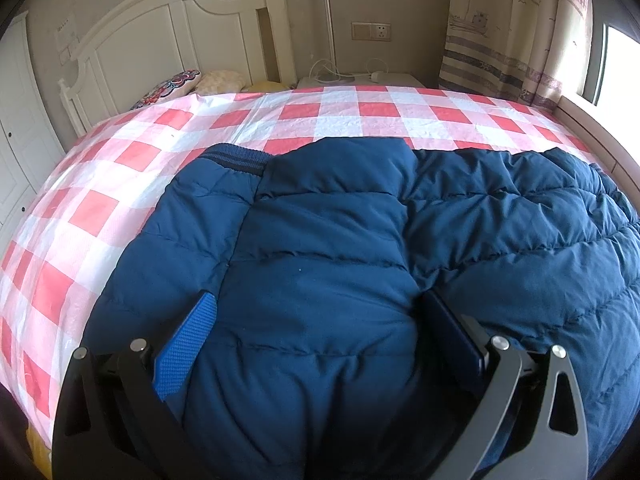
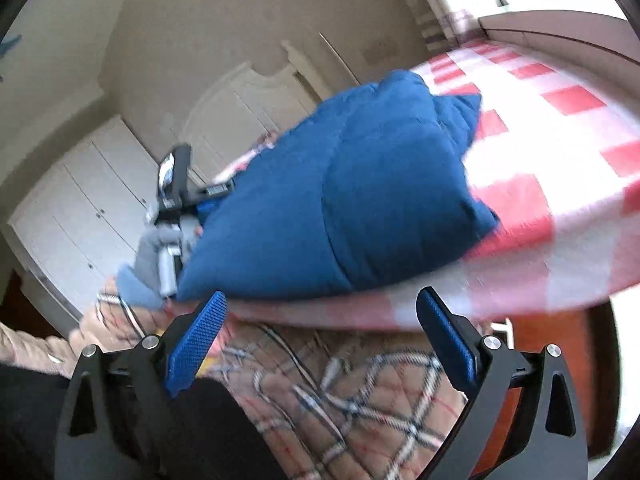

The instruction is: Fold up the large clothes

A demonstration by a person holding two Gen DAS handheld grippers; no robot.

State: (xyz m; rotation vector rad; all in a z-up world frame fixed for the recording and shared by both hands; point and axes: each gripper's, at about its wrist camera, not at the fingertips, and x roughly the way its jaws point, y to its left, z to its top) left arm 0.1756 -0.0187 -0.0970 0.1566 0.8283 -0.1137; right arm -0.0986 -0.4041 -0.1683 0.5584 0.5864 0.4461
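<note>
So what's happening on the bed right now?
A person is folding a navy puffer jacket on the red-checked bedspread. The left gripper is open with jacket padding bulging between its fingers. The right gripper is open and empty, off the near edge of the bed, aimed at the jacket.

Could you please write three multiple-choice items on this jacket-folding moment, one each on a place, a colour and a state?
1. Where does the blue puffer jacket lie?
A. on the checked bedspread
B. on the floor
C. in the wardrobe

2. What colours are the bedspread's checks?
A. green and yellow
B. red, pink and white
C. black and grey

3. How does the right gripper stand?
A. shut on the jacket
B. shut on the curtain
C. open, holding nothing

Answers:
1 A, the jacket spreads over the bedspread.
2 B, those squares show around the jacket.
3 C, its fingers stand wide apart off the bed's edge.
</note>
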